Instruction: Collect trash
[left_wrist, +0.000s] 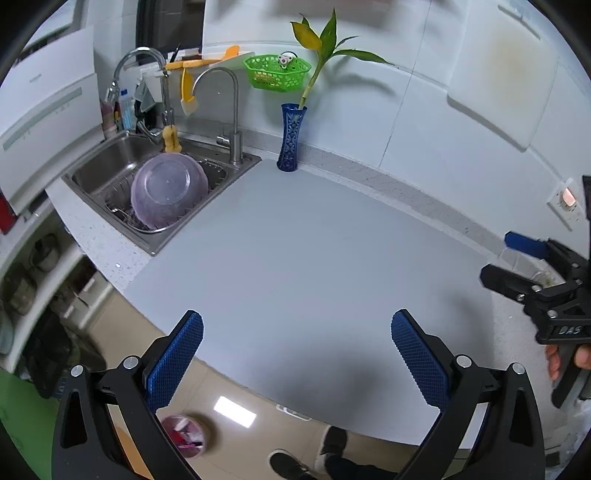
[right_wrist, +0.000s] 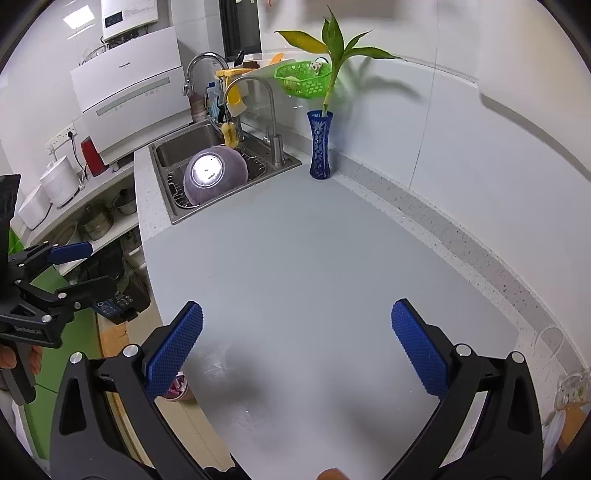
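Below the countertop (left_wrist: 295, 258) edge, a pink-filled trash bin (left_wrist: 184, 435) sits half hidden behind the left gripper (left_wrist: 295, 354); both it and the right gripper (right_wrist: 295, 347) gape wide, empty.

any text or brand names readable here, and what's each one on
"DAS" on the body of the right gripper, in the left wrist view.
"Panasonic", small but legible, on the white appliance left of the sink.
Raised lettering on the left gripper body in the right wrist view: too blurred to read.
Display on the white wall unit: too small to read.
Print on the dark bag under the counter: illegible.
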